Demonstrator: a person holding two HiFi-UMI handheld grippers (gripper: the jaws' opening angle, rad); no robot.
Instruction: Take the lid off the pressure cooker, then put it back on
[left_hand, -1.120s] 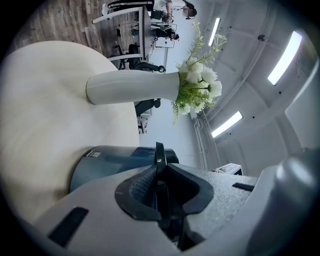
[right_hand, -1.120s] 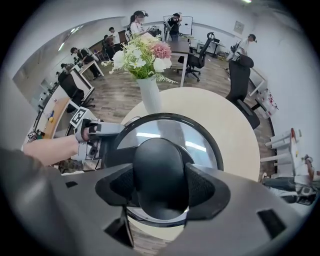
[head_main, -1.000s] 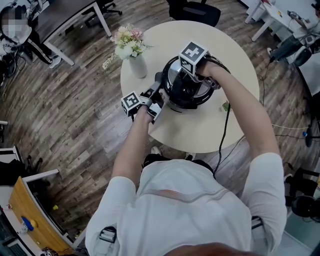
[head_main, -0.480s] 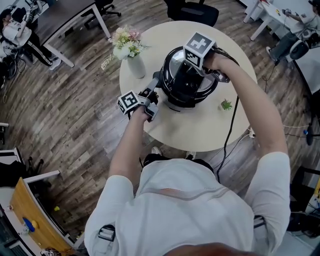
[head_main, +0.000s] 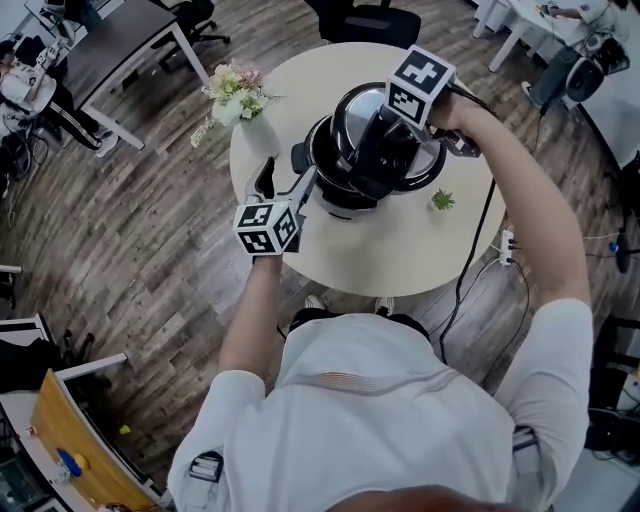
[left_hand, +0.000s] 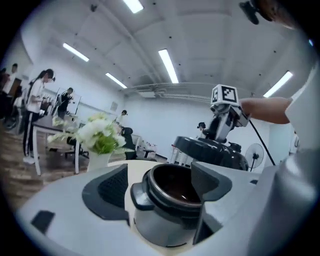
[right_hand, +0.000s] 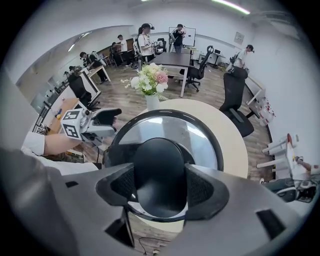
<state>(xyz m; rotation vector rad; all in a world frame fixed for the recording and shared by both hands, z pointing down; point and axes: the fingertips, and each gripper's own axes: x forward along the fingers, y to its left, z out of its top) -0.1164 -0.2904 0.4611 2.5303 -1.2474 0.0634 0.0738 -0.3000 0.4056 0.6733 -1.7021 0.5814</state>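
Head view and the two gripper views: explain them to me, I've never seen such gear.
A person holds a two-jaw tool in each hand. The head view looks down from a camera on the head; each gripper view looks along one tool's jaws. On the round table stand an open pot, a vase of flowers and a small plant. The right gripper is shut on the knob of the lid, held clear of the pot. The left gripper has just been opening its jaws; they grip nothing.

Flower vase (head_main: 244, 108) stands close beside the pot (head_main: 335, 190).
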